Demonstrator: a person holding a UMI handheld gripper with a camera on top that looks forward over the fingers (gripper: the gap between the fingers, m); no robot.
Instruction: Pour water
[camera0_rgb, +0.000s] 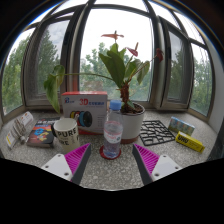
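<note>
A clear plastic water bottle (113, 132) with a blue cap stands upright on a round red coaster (112, 153) on the speckled stone counter (110, 175). A white mug (66, 133) with dark lettering stands to the bottle's left. My gripper (111, 160) is open, its magenta pads (76, 160) spread wide on either side. The bottle stands just ahead of the fingertips, centred between them, with clear gaps at both sides. Nothing is held.
A potted plant (127, 112) in a white pot stands right behind the bottle. A red and white box (85, 111) stands behind the mug. A black trivet (156, 131) and a yellow object (190, 142) lie to the right. Bay windows enclose the counter.
</note>
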